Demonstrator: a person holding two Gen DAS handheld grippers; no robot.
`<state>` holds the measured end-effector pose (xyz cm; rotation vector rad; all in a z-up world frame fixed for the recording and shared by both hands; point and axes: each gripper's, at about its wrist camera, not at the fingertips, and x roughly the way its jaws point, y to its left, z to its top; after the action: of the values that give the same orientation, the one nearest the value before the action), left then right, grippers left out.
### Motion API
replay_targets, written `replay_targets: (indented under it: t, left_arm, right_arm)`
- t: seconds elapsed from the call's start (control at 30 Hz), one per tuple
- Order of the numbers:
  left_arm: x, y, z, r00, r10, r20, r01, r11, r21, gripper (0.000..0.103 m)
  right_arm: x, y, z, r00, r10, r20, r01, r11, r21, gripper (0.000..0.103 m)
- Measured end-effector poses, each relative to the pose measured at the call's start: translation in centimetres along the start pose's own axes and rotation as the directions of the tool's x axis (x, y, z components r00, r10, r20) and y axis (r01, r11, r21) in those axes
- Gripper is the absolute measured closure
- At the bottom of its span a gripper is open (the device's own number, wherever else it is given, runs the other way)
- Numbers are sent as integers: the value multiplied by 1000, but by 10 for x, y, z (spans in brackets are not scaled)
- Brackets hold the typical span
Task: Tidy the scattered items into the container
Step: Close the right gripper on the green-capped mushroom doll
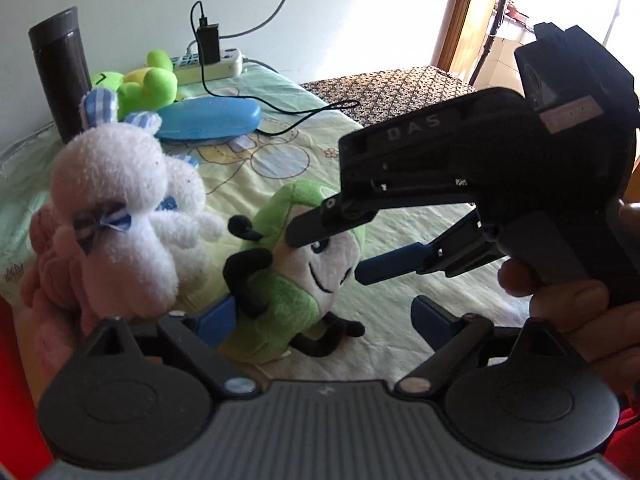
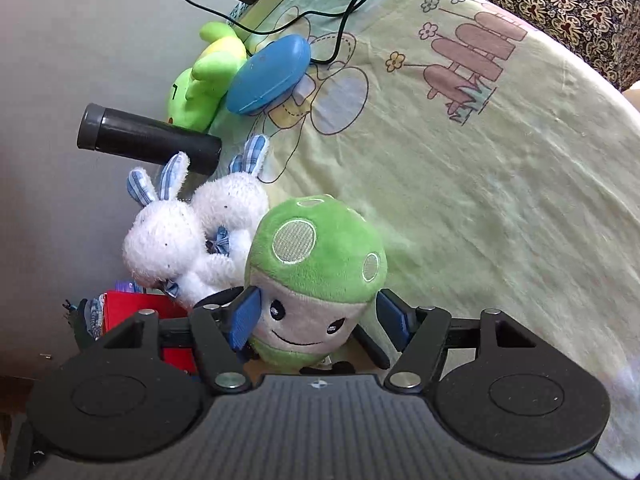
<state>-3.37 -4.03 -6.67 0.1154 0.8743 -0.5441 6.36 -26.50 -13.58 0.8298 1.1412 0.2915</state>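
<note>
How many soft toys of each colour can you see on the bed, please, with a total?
Green: 2, the mushroom toy and the frog toy.
White: 2, the rabbit toys with blue checked ears, pressed together.
Pink: 1, a plush seen only in the left wrist view, partly hidden behind a rabbit.
Total: 5 soft toys.

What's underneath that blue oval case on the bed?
The blue case lies on the cartoon-print sheet, its near end over a small pale patch. One end overlaps the green frog toy. A black cable runs toward it; anything else beneath is hidden.
</note>
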Motion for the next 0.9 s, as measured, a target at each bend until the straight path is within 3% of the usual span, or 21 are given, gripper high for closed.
replay_targets:
  t: [0.07, 0.17, 0.3, 0.5, 0.67, 0.9]
  left_arm:
    - [-2, 3, 1, 1000, 21, 2, -21, 1000, 10, 17]
    - [3, 10, 4, 997, 78, -8, -78, 997, 25, 18]
    - [20, 13, 8, 995, 90, -36, -88, 995, 39, 21]
    - [31, 5, 5, 986, 164, -31, -160, 983, 95, 26]
    - [16, 9, 3, 990, 140, -30, -140, 990, 22, 36]
    - [-16, -3, -12, 998, 67, -15, -67, 998, -20, 43]
  right_arm:
    - [1, 1, 1, 1000, 5, -4, -5, 1000, -17, 36]
    - [5, 1, 3, 1000, 19, -15, -19, 1000, -10, 33]
    - [13, 1, 5, 999, 44, -27, -44, 999, 8, 29]
    - [25, -1, 11, 995, 85, -44, -83, 996, 30, 29]
    - [25, 6, 10, 994, 92, -61, -94, 995, -37, 34]
    - [4, 1, -8, 990, 93, -107, -100, 993, -63, 36]
